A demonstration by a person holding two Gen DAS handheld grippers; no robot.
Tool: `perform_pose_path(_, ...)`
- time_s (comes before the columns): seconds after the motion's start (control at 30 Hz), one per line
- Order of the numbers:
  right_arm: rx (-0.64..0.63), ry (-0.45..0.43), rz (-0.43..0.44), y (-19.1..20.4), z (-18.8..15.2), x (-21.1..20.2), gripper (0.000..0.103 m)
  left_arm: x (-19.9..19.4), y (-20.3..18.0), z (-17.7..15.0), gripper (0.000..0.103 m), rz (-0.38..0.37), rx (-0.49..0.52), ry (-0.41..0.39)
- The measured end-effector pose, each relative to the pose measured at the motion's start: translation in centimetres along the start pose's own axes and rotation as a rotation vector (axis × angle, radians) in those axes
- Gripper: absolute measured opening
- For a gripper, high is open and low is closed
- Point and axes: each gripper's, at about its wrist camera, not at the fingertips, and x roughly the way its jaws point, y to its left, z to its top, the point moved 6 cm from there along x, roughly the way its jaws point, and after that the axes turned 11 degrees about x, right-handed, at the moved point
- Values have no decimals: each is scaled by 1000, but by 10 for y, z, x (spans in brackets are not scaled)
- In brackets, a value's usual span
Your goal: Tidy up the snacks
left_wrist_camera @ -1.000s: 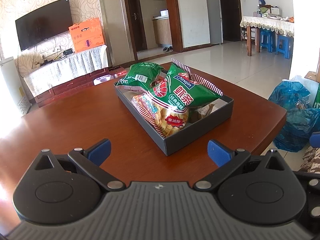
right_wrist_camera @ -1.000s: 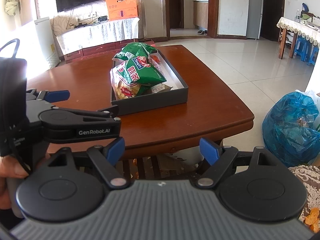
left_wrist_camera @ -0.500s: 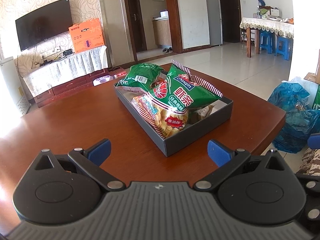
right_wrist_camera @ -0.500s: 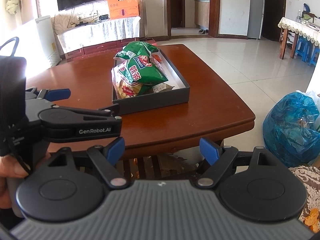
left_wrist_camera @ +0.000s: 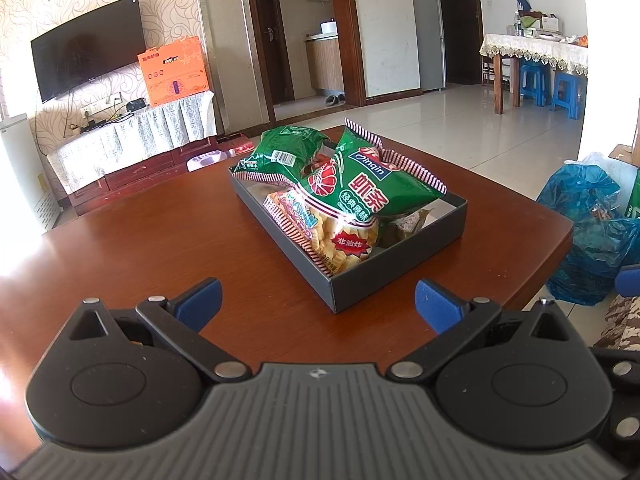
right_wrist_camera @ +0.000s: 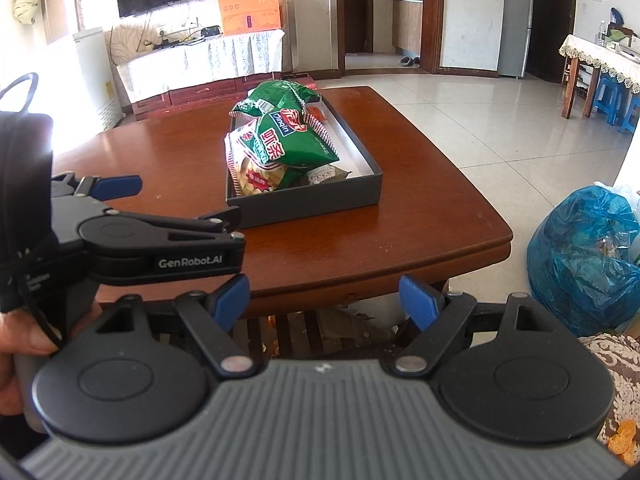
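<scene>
Judging by how things lie, the snacks look gathered already: the green shrimp-chip bag (left_wrist_camera: 372, 192) leans on top of a striped yellow chip bag (left_wrist_camera: 340, 236), a second green bag (left_wrist_camera: 280, 152) sits behind them toward the far end, and all rest inside the dark tray (left_wrist_camera: 400, 268) near the right edge of the wooden table (left_wrist_camera: 140, 240). Any tidying left would go best by reaching over the tray's near wall and nipping a bag by its crimped seam, not its puffed middle, so the chips are not crushed and the pile does not slide. Both tools hang back from the table's near edge, tilted downward toward the tray. The left gripper (left_wrist_camera: 318, 300) has its blue pads spread wide with nothing between them. The right gripper (right_wrist_camera: 324, 300) is likewise wide apart and empty, and the left tool, with a hand (right_wrist_camera: 16, 344) on its handle, shows just beside it.
</scene>
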Motion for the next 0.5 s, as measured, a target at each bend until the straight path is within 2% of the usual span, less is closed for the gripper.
perform_pose_path(0.5, 5, 0, 1, -1, 0, 1, 84, 2, 0, 0, 103, 3, -2, 0)
